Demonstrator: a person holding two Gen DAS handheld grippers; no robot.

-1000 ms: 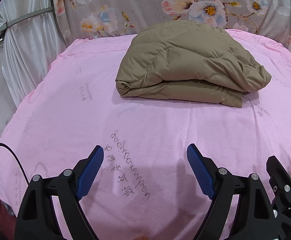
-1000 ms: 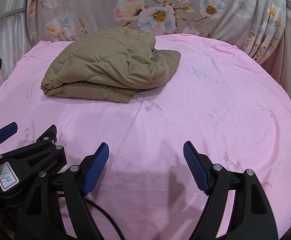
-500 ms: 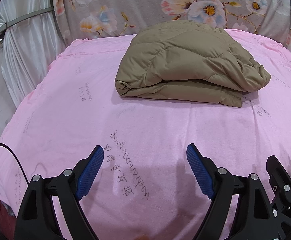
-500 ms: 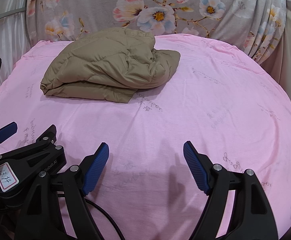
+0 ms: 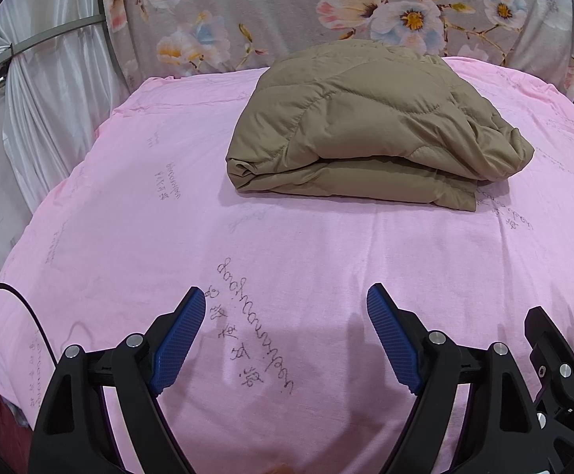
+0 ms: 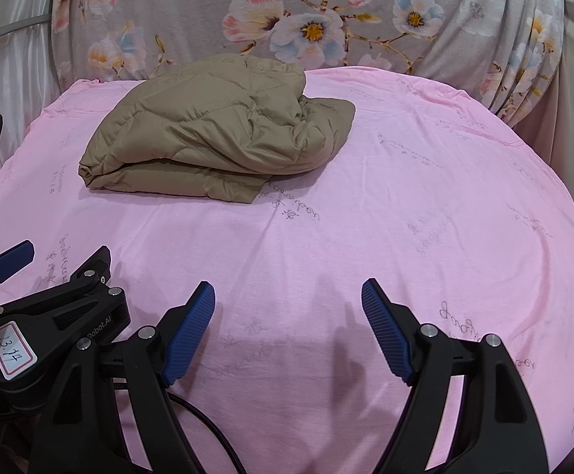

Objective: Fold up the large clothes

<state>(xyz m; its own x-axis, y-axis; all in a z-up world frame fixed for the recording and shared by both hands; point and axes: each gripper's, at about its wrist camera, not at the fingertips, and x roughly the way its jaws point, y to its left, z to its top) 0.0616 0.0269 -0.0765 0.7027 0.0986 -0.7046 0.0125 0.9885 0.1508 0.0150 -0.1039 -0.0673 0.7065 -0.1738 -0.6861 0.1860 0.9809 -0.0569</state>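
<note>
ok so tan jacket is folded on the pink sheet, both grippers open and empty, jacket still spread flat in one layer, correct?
Not quite. The tan jacket is not spread flat in one layer: the left wrist view shows it folded into a stacked bundle, layers visible along its near edge. The rest holds: it lies on the pink sheet, and the left gripper and right gripper are open and empty.

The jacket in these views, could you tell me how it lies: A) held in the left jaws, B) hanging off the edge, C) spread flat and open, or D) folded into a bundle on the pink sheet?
D: the jacket lies folded in stacked layers on the pink sheet, and no gripper touches it.
</note>
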